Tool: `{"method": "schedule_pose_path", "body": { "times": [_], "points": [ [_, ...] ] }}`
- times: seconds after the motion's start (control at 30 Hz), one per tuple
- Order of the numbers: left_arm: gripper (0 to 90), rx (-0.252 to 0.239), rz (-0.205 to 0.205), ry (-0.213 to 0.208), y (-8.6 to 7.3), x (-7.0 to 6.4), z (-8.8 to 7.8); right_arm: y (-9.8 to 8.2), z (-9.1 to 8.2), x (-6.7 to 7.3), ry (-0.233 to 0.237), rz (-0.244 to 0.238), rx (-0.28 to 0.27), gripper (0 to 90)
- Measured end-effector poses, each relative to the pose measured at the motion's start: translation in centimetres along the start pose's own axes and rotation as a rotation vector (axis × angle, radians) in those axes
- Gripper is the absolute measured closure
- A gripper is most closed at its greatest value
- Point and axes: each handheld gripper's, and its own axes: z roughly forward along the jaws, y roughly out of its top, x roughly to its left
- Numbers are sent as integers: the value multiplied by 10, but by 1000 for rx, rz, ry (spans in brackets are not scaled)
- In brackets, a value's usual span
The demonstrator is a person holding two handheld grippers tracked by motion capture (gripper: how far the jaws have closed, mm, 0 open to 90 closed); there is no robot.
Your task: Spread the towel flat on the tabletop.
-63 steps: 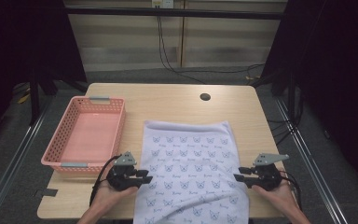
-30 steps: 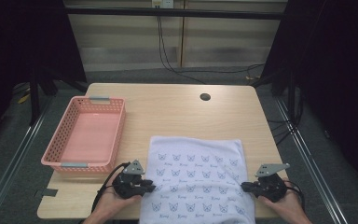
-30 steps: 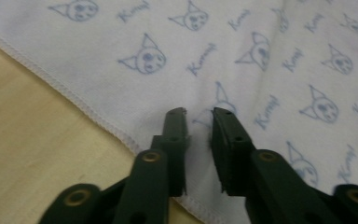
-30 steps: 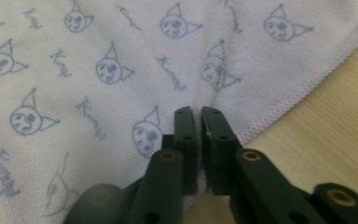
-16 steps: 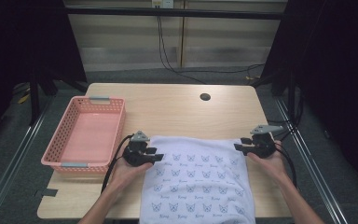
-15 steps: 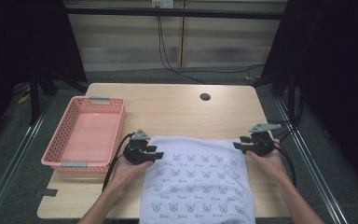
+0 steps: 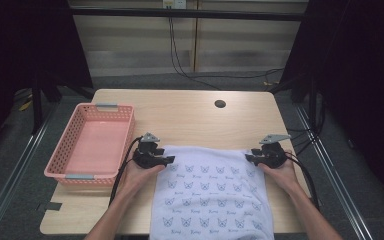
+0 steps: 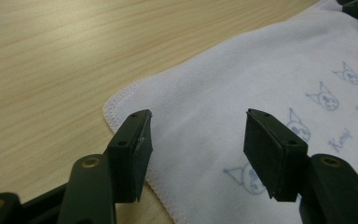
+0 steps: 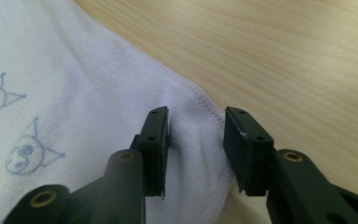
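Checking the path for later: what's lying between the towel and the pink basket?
Only bare table between the towel and basket, plus the left tongs and hand, in the high view.

Both forearms reach forward, left gripper (image 7: 166, 160) just opening wide, right gripper (image 7: 250, 158) narrowing, fingers apart.

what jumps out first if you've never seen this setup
A white towel printed with small cat faces lies flat on the near half of the wooden table, hanging over its front edge. The left gripper and right gripper sit at its two far corners with their jaws apart over the cloth. An empty pink basket stands at the table's left.
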Motion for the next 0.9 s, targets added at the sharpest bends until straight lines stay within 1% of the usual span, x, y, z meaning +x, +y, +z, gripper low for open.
{"method": "schedule_pose_path", "body": {
  "times": [0.03,0.07,0.1,0.13,0.17,0.2,0.23,0.3,0.33,0.37,0.4,0.43,0.47,0.5,0.53,0.57,0.6,0.63,0.67,0.7,0.73,0.77,0.8,0.87,0.9],
  "points": [
    [415,-3,1,3,0,0,1,0,0,0,0,0,0,631],
    [406,-4,1,10,0,1,2,0,0,1,15,6,-9,716],
    [404,-4,1,10,0,1,2,0,0,1,15,6,-9,716],
    [396,0,4,16,1,3,2,0,0,3,26,10,-4,804],
    [396,3,0,22,1,4,2,0,0,3,26,10,-4,804],
    [387,3,-9,26,0,7,5,0,0,4,32,6,-3,830],
    [380,7,-6,33,-1,7,6,0,0,3,51,13,-3,856],
    [373,4,-12,33,-1,8,8,0,0,2,58,22,-5,864],
    [372,12,4,40,0,8,9,0,0,1,60,28,-2,866],
    [369,4,-5,32,1,8,9,1,0,1,66,33,-4,867],
    [369,-12,-5,42,2,9,9,1,-1,0,67,34,-6,867],
    [369,-12,-2,35,2,10,10,2,-3,-1,64,40,-15,867],
    [369,0,9,47,3,11,12,2,-4,-2,63,42,-19,867],
    [374,3,10,59,3,12,13,2,-6,-3,64,44,-25,867],
    [366,3,10,59,3,12,13,2,-6,-3,64,44,-25,867],
    [357,-2,-5,55,5,12,17,3,-7,-4,58,55,-34,866],
    [361,11,11,61,6,12,18,2,-7,-4,58,60,-31,866],
    [352,10,22,57,7,11,20,2,-7,-4,60,53,-33,865],
    [352,10,22,57,7,11,20,2,-7,-4,60,53,-33,865],
    [352,16,50,69,8,9,21,2,-7,-4,60,48,-35,864],
    [380,13,63,80,8,8,23,3,-7,-4,62,50,-37,864],
    [435,12,88,72,8,8,23,3,-7,-4,63,57,-36,864],
    [536,9,84,50,9,6,24,3,-6,-4,66,57,-37,864],
    [710,12,80,4,8,5,24,3,-7,-5,72,56,-42,864],
    [808,13,80,-1,8,5,24,4,-9,-5,74,62,-48,865]
  ]
}}
